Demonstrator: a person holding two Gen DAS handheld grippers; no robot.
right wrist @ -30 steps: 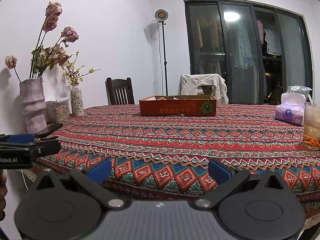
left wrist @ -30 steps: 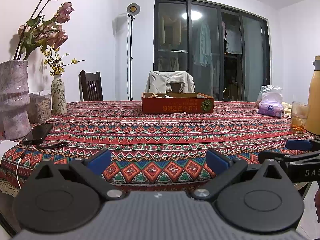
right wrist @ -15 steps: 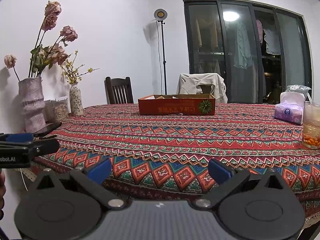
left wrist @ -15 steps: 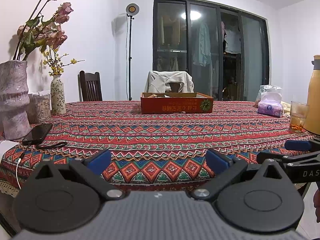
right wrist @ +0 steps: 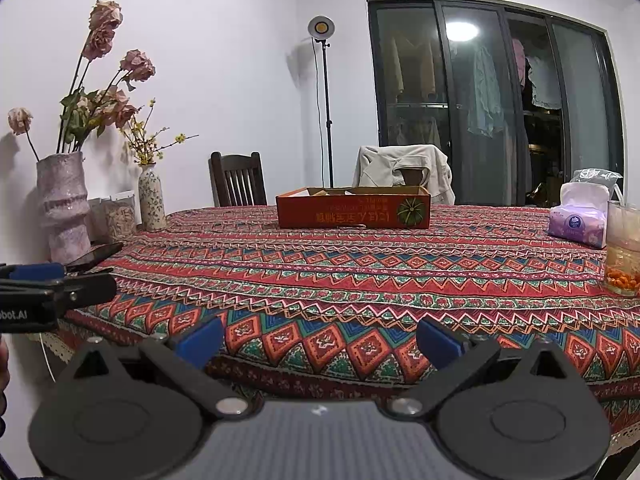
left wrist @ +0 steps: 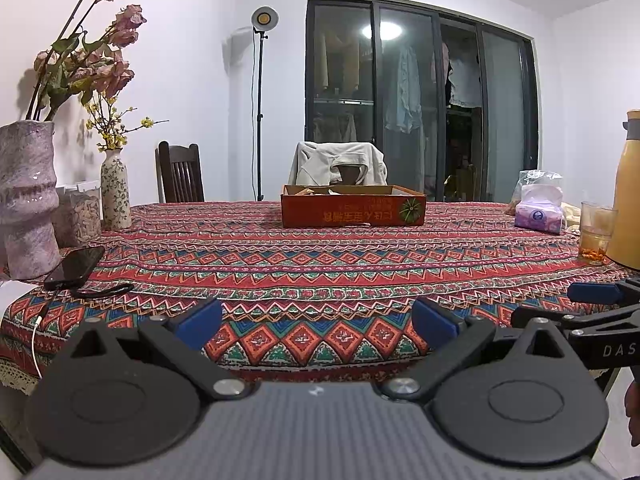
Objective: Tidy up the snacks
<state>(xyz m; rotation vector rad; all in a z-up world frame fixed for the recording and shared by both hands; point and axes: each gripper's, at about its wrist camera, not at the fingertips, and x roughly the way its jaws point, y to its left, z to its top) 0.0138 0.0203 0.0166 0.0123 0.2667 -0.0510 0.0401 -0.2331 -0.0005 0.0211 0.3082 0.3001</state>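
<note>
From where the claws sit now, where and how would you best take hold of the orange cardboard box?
Probably by a short end wall of the orange cardboard box. It is open-topped with thin upright walls, so one finger can go inside and one outside. Its long side faces the open right claw, so come from above at the right end.

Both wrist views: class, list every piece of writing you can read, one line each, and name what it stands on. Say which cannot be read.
"DAS", cut off by the picture's edge: on the right gripper.
"bot.AI", start cut off: on the left gripper.
Upside-down yellow characters: on the orange box, unreadable.
Round logo: on the purple tissue pack, too small to read.
</note>
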